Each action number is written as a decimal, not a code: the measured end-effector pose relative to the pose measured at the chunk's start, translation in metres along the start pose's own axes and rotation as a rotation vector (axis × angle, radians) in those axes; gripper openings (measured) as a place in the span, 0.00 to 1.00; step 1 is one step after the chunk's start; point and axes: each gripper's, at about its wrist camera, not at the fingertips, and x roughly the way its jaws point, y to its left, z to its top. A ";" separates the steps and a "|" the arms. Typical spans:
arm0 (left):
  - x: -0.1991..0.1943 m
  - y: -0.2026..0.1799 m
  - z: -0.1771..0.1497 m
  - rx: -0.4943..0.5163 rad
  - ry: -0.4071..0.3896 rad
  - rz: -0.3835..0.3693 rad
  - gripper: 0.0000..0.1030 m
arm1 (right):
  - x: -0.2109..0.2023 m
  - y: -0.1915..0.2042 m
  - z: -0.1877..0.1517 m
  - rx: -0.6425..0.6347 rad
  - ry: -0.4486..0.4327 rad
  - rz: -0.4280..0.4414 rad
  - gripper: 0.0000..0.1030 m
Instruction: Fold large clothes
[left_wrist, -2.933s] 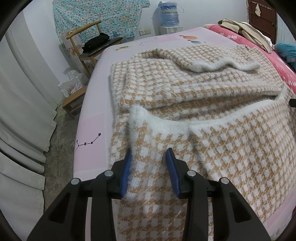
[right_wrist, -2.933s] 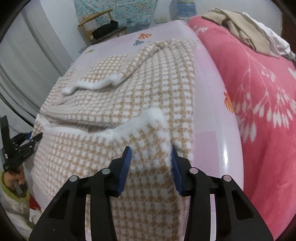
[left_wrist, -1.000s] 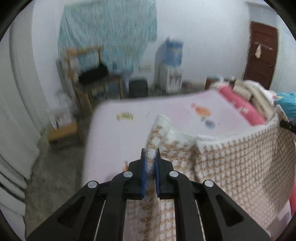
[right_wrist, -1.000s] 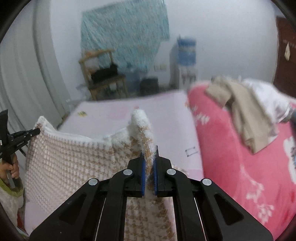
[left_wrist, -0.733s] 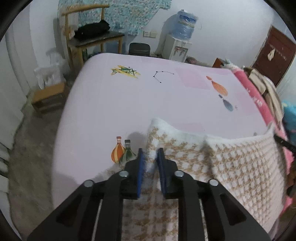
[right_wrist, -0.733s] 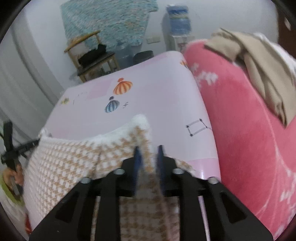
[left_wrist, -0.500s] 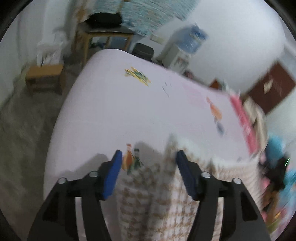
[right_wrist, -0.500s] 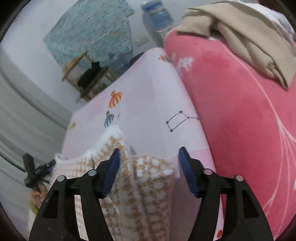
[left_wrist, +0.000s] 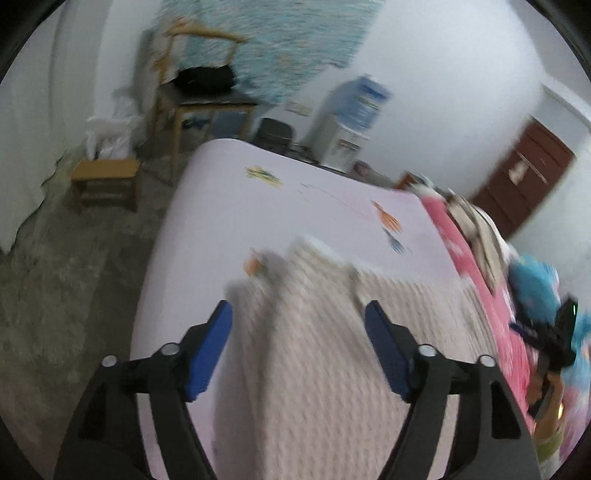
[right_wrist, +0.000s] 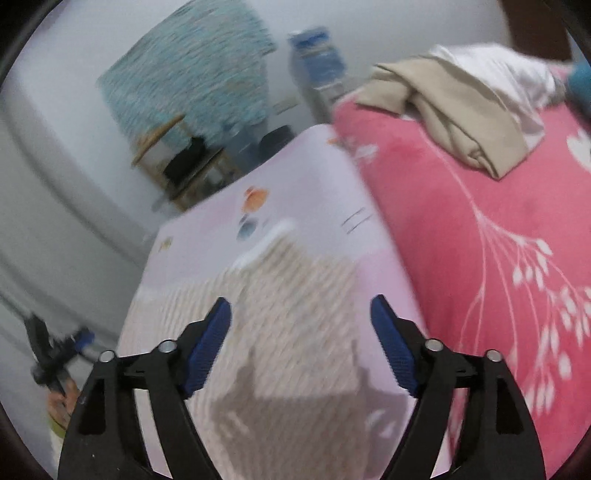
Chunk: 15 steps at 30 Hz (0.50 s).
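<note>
Left gripper (left_wrist: 297, 332): my jaws opening wide, nothing pinched; knit lies below them.
Right gripper (right_wrist: 300, 328): the same, opening, empty.
Sweater (left_wrist: 314, 369): folded on the pink sheet (left_wrist: 221, 206), from 6 o'clock toward centre.
Risk: the far edge at 12 o'clock looks uneven; a pad snagging the fuzzy knit could undo the fold.

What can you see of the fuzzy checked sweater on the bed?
The sweater looks like a soft knit, tan and white in small checks, with a fluffy white edge on its far side. It lies folded on the pink bed sheet, near the front edge, beside the red blanket. Blur hides finer detail. The left gripper and right gripper hang over it with jaws opening, pads clear of the cloth, so nothing holds it.
</note>
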 end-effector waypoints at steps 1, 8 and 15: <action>-0.008 -0.006 -0.011 0.022 0.003 -0.003 0.78 | -0.011 0.017 -0.019 -0.048 0.002 -0.002 0.78; -0.063 -0.058 -0.105 0.147 -0.048 0.069 0.95 | -0.055 0.088 -0.117 -0.224 -0.021 -0.028 0.89; -0.082 -0.096 -0.156 0.149 -0.112 0.184 0.95 | -0.078 0.123 -0.189 -0.296 -0.053 -0.150 0.92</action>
